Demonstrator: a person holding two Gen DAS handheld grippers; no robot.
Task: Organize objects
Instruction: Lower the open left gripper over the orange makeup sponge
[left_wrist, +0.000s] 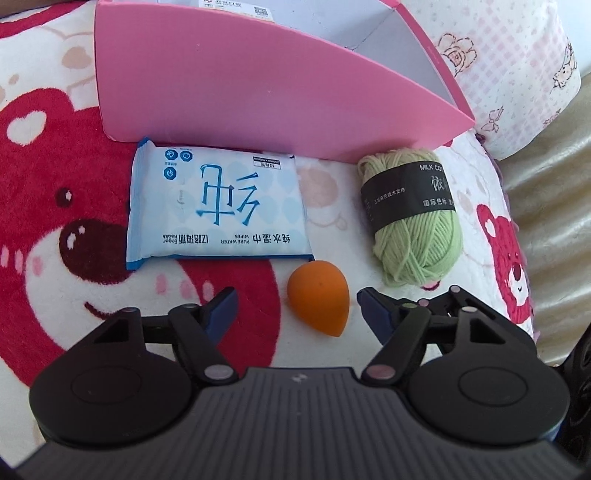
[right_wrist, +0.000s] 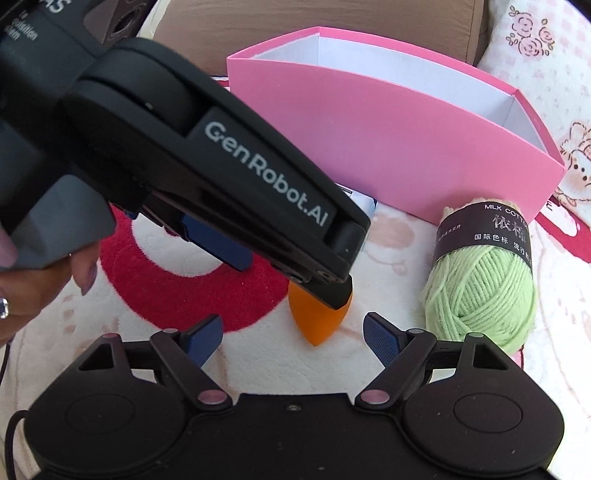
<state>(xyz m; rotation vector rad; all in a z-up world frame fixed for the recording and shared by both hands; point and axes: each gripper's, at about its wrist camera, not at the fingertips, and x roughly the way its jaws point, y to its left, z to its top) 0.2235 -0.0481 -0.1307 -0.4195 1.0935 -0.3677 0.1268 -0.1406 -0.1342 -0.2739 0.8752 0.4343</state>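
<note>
- My left claw has bare blanket on both sides of the orange sponge sitting between its spread jaws, neither pad touching it.
- Ahead, the wipes pack and green yarn flank a gap of bare blanket.
- The pink box wall closes off that gap.
- From my right claw, the left claw's body hangs across the way to the sponge.
</note>
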